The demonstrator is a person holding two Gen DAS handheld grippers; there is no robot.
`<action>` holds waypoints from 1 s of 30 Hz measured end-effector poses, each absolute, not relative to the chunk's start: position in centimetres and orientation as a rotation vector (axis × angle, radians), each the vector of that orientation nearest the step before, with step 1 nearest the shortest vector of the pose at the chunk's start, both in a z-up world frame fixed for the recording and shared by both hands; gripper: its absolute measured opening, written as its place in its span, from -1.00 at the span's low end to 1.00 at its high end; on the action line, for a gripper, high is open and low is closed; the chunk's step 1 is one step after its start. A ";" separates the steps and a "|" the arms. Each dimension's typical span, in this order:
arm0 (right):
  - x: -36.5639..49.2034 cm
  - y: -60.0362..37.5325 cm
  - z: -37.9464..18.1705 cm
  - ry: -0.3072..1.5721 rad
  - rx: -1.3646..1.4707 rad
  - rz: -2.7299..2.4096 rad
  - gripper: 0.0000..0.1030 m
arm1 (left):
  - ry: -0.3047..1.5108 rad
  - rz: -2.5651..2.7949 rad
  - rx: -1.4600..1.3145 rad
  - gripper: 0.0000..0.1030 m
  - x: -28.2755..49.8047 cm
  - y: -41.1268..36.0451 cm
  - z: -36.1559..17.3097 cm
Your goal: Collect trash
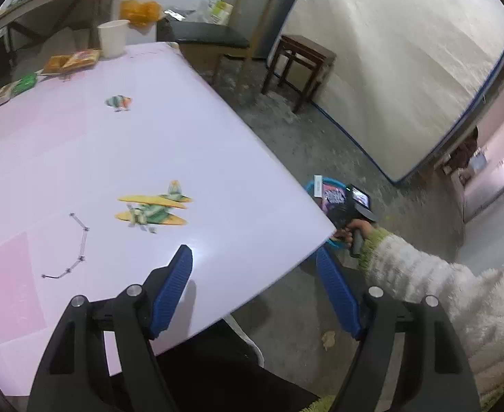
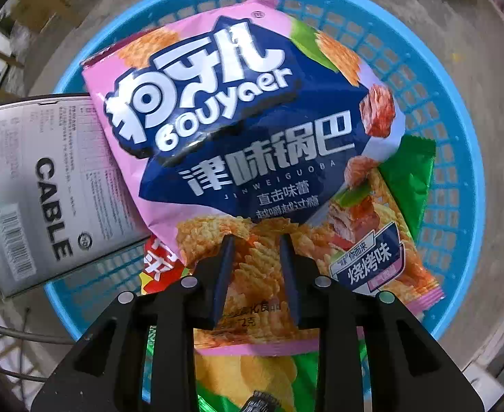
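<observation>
My right gripper (image 2: 257,240) points straight down over a blue plastic basket (image 2: 458,137) on the floor. Its jaws stand partly apart above a pink and navy snack bag (image 2: 238,120) that lies flat on the pile, and nothing shows pinched between them. A grey cable box (image 2: 46,189), a green wrapper (image 2: 410,178) and a red wrapper (image 2: 159,264) also lie in the basket. My left gripper (image 1: 252,250) is open and empty over the table's near corner. Snack packets (image 1: 71,61) and a green packet (image 1: 23,84) lie at the table's far left.
The table (image 1: 217,158) has a pale cloth printed with planes. A white paper cup (image 1: 113,37) stands at its far edge. The basket (image 1: 312,185) sits just past the table corner, below a hand (image 1: 355,228) in a fluffy sleeve. A stool (image 1: 303,55) and chair (image 1: 210,37) stand beyond.
</observation>
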State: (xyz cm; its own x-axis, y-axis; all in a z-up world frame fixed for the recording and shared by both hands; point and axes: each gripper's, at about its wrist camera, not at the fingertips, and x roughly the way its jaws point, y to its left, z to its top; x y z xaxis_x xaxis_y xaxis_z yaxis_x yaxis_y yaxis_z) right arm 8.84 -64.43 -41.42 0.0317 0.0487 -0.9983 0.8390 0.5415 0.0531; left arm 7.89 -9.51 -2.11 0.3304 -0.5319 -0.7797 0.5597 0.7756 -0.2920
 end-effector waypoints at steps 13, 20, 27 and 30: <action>1.9 -61.9 -28.7 1.043 0.943 -0.572 0.07 | 0.930 -0.710 -0.060 0.46 8.0 -5.5 -0.8; -1.3 -49.3 -16.1 0.878 0.666 -0.416 0.56 | 0.821 -0.516 -0.075 0.89 6.8 -1.3 1.1; -3.7 -37.3 -8.4 0.757 0.410 -0.326 0.85 | 0.784 -0.281 -0.075 0.89 6.5 1.7 1.6; -3.8 -33.8 -6.3 0.732 0.318 -0.329 0.85 | 0.784 -0.215 -0.086 0.89 5.8 2.5 1.5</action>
